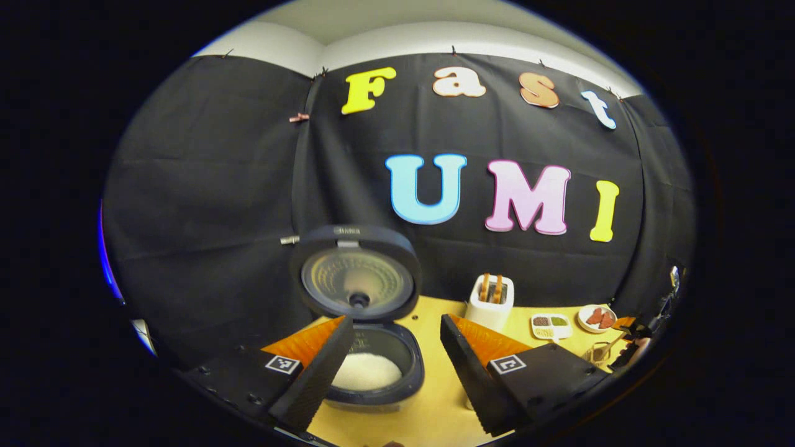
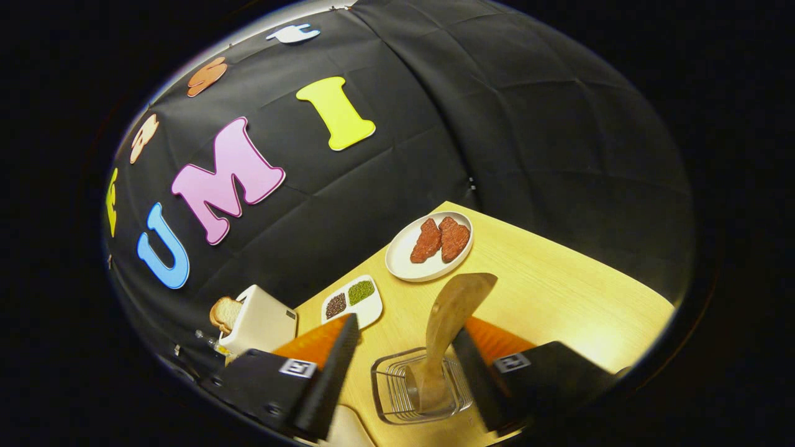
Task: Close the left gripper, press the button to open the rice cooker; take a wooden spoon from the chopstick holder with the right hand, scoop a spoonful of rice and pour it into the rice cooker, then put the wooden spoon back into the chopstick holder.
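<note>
In the left gripper view the rice cooker (image 1: pixel 379 379) stands with its lid (image 1: pixel 357 279) raised, and white rice (image 1: pixel 366 371) lies in its pot. My left gripper (image 1: pixel 394 372) hangs open just before the cooker, with nothing between its fingers. In the right gripper view the wooden spoon (image 2: pixel 450 323) stands bowl-up in the wire chopstick holder (image 2: pixel 397 397). My right gripper (image 2: pixel 404 379) is open around the holder. The spoon's handle stands between the fingers, close by the right finger (image 2: pixel 481 372), and is not pinched.
A white toaster (image 1: pixel 490 304) holding bread stands behind the cooker on the wooden table (image 2: pixel 559 292). A divided dish of grains (image 2: pixel 351 298) and a plate with two pieces of meat (image 2: pixel 410 257) lie beyond the holder. The booth's cloth wall is close behind.
</note>
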Motion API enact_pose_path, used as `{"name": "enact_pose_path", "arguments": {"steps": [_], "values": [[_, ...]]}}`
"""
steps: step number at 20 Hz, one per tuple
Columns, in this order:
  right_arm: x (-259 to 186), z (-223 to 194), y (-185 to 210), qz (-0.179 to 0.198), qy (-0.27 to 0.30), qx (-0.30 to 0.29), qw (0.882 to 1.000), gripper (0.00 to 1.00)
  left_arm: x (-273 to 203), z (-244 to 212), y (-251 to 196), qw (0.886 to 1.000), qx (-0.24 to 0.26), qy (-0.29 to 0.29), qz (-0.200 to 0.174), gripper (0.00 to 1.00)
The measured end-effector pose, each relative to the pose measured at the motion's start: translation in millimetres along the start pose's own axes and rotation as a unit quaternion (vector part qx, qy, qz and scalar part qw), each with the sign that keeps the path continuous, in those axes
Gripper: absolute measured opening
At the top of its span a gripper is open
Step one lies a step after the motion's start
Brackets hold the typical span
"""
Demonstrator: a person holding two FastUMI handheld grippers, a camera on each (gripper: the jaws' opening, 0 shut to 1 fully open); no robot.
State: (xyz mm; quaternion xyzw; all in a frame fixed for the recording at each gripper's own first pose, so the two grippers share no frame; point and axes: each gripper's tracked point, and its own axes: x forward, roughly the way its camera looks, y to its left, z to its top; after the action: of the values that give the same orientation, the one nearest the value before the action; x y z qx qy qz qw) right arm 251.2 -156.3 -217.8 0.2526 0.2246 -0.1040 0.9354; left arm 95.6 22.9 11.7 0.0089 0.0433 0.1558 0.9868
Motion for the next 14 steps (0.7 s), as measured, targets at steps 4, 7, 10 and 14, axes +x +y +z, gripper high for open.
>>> {"name": "enact_pose_path", "arguments": {"steps": [4, 7, 10, 14], "values": [[-41, 4, -4, 0.003, -0.008, -0.053, 0.999, 0.99, 20, 41, 14, 0.997, 0.026, -0.069, 0.007, 0.95], [-74, 7, -10, 0.000, -0.012, -0.095, 0.995, 0.99, 37, 65, 25, 0.992, 0.050, -0.118, 0.007, 0.95], [-105, 6, -11, -0.002, -0.013, -0.130, 0.991, 0.98, 62, 82, 39, 0.987, 0.054, -0.152, -0.001, 0.96], [-141, 7, -6, 0.000, -0.027, -0.176, 0.984, 0.98, 100, 87, 60, 0.985, 0.060, -0.160, 0.002, 0.99]]}}
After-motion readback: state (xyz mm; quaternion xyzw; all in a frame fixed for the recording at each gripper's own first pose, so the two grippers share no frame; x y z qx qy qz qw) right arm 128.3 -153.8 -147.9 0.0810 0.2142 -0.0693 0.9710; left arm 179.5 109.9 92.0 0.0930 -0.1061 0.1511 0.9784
